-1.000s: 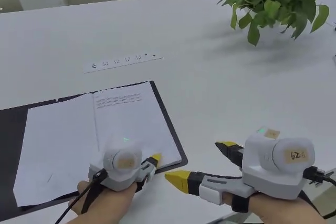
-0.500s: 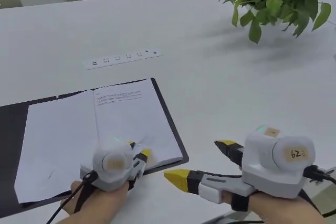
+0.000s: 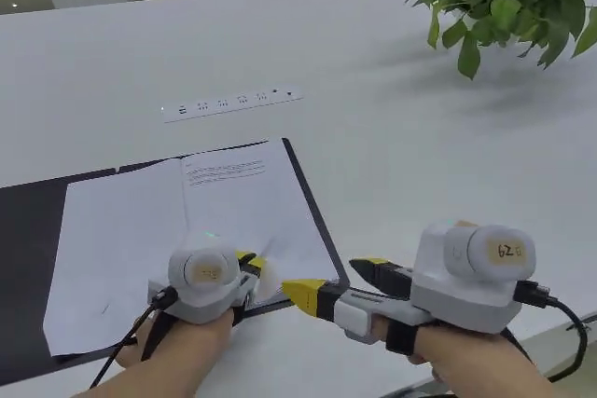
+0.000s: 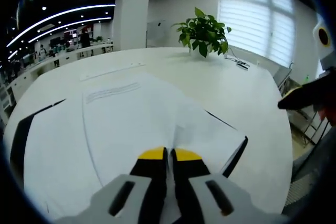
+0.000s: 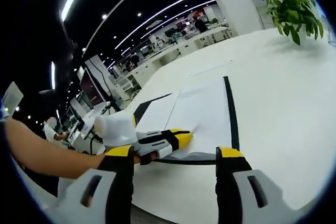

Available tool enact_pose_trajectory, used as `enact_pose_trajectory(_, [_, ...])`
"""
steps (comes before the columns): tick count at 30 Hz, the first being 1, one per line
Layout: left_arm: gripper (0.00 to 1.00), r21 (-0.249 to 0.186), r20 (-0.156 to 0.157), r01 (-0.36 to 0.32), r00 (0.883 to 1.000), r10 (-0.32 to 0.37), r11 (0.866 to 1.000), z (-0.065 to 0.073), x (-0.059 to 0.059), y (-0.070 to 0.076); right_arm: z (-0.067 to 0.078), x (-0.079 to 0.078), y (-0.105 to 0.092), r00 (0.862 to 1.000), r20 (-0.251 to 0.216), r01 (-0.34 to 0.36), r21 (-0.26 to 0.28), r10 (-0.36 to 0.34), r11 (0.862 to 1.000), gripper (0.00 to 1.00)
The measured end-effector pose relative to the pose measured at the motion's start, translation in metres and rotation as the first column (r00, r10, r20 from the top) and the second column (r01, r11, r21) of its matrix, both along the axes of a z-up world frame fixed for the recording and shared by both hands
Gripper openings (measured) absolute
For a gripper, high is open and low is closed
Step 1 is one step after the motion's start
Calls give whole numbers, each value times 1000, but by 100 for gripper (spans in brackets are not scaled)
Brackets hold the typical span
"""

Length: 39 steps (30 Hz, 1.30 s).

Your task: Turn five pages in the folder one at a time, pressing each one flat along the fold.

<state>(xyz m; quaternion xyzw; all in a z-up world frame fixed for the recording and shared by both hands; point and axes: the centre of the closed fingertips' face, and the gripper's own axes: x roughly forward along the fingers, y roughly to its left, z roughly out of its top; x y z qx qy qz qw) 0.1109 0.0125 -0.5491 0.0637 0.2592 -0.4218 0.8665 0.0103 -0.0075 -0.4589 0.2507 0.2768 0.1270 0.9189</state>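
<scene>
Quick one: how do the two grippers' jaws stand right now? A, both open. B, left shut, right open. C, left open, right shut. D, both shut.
B: the left gripper has its yellow tips pressed together at the right-hand page, while the right gripper has its tips wide apart.

The white left gripper (image 3: 250,263) and right gripper (image 3: 326,279) have black jaws tipped yellow, black cables (image 3: 561,308) and tan stickers (image 3: 508,251), the right's beginning 62
</scene>
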Motion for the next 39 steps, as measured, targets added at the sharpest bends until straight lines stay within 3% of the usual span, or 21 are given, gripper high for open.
enact_pose_trajectory(2, [3, -3, 1, 0, 1000, 0, 1000, 0, 0, 0, -10, 2, 4, 999, -45, 14, 38, -12, 999, 54])
enact_pose_trajectory(3, [3, -5, 2, -1, 1000, 1, 1000, 0, 0, 0, -14, 5, 5, 999, -34, 9, 26, -8, 1000, 50])
enact_pose_trajectory(6, [3, -11, 7, -3, 1000, 3, 1000, 0, 0, 0, -27, 9, 11, 995, -87, 55, 103, -46, 993, 39])
enact_pose_trajectory(9, [3, -15, 10, -4, 1000, 4, 1000, 0, 0, 0, -41, 11, 12, 989, -129, 92, 143, -73, 985, 35])
enact_pose_trajectory(13, [3, -18, 13, -5, 1000, 5, 1000, 0, 0, 0, -49, 16, 15, 985, -143, 122, 194, -94, 973, 34])
enact_pose_trajectory(23, [3, -19, 15, -6, 1000, 6, 1000, 1, 0, 1, -63, 28, 10, 973, -175, 192, 234, -153, 953, 33])
enact_pose_trajectory(27, [3, -22, 13, -9, 1000, 9, 1000, 1, 0, 1, -68, 33, 3, 963, -182, 245, 268, -201, 932, 32])
enact_pose_trajectory(29, [3, -22, 14, -8, 1000, 9, 1000, 0, 0, 1, -70, 33, 1, 958, -189, 261, 267, -215, 928, 30])
enact_pose_trajectory(39, [3, -21, 7, -10, 1000, 10, 1000, 0, 0, 0, -83, 37, -12, 921, -232, 368, 258, -312, 893, 11])
